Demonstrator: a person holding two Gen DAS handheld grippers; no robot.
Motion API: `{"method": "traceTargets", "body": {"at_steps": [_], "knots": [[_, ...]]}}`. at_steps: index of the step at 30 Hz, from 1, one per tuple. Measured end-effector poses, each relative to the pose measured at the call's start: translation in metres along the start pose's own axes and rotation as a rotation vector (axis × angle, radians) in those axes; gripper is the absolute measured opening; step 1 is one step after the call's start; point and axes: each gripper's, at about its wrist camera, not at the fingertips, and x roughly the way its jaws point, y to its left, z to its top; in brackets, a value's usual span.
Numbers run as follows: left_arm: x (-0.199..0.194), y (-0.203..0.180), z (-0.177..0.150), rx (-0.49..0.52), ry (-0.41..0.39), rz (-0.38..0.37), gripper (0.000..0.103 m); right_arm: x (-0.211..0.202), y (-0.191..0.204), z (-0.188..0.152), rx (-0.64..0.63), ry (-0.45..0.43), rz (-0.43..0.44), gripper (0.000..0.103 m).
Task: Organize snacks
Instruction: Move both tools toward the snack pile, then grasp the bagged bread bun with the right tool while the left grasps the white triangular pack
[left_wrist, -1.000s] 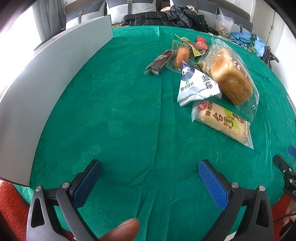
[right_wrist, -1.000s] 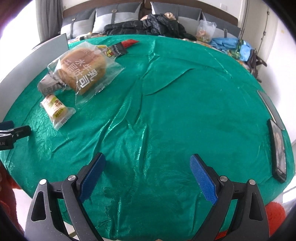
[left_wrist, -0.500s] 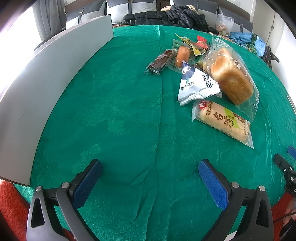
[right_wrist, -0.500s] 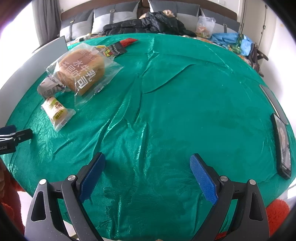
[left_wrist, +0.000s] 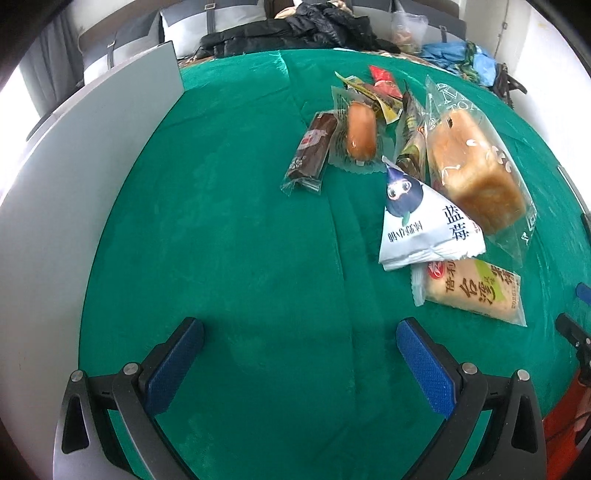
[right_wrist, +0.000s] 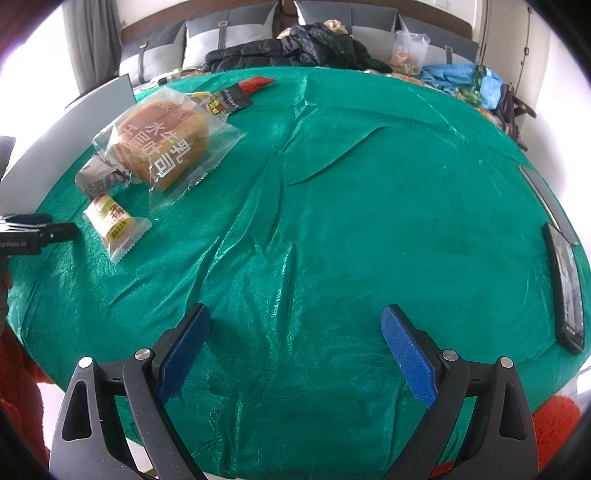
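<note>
Both grippers, left gripper (left_wrist: 299, 350) and right gripper (right_wrist: 295, 343), gape empty; your closest grab looks like the rice-cake packet (left_wrist: 471, 291), ahead-right of the left jaws; pinch its middle.

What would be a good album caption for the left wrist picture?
Open left hand-held gripper hovering over a green tablecloth, facing a cluster of wrapped snacks including a toast loaf.

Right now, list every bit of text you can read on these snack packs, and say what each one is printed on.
"蓝莓": white triangular pouch.
"水牛乳": clear bag of the round bread.
"BREAD": same bag, faint.
"TOA...", cut off: clear bag of the toast loaf.
"台湾", partly legible: yellow cake pack.
Brown bar wrapper, black sachet: too blurred to read.
</note>
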Motion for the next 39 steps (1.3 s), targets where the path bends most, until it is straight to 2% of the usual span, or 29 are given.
{"method": "traceTargets", "body": {"at_steps": [5, 9, 12, 16, 19, 20, 22, 24, 26, 29, 32, 36, 39], "knots": [[-0.007, 0.004, -0.019, -0.056, -0.061, 0.03, 0.103, -0.002, 0.003, 0.007, 0.005, 0.052, 0.021, 0.094], [-0.011, 0.006, -0.03, -0.039, -0.073, 0.02, 0.103, -0.011, 0.025, 0.017, -0.032, 0.017, 0.113, 0.094], [-0.011, 0.008, -0.033, -0.04, -0.076, 0.019, 0.103, -0.004, 0.05, 0.032, -0.077, 0.03, 0.232, 0.094], [-0.012, 0.006, -0.037, -0.051, -0.084, 0.027, 0.103, 0.023, 0.077, 0.065, -0.101, 0.084, 0.337, 0.094], [-0.013, 0.006, -0.041, -0.052, -0.091, 0.026, 0.103, 0.05, 0.086, 0.105, -0.04, 0.146, 0.4, 0.092], [-0.015, 0.005, -0.044, -0.053, -0.091, 0.026, 0.103, 0.056, 0.084, 0.121, -0.007, 0.133, 0.367, 0.092], [-0.015, 0.005, -0.045, -0.054, -0.092, 0.027, 0.103, 0.059, 0.069, 0.147, 0.079, 0.052, 0.257, 0.092], [-0.016, 0.005, -0.046, -0.055, -0.093, 0.03, 0.103, 0.054, 0.051, 0.157, 0.166, -0.015, 0.151, 0.093], [-0.016, 0.006, -0.047, -0.056, -0.099, 0.03, 0.103, 0.044, 0.029, 0.157, 0.233, -0.069, 0.121, 0.093], [-0.017, 0.006, -0.047, -0.067, -0.11, 0.036, 0.103, 0.028, -0.002, 0.135, 0.229, -0.124, 0.057, 0.093], [-0.016, 0.005, -0.046, -0.08, -0.12, 0.044, 0.103, 0.03, -0.027, 0.098, 0.18, -0.117, -0.029, 0.093], [-0.016, 0.004, -0.045, -0.089, -0.122, 0.047, 0.103, 0.024, -0.044, 0.059, 0.172, -0.108, -0.064, 0.093], [-0.017, 0.003, -0.041, -0.095, -0.087, 0.021, 0.103, 0.024, -0.041, 0.053, 0.175, -0.107, -0.056, 0.093]]}}
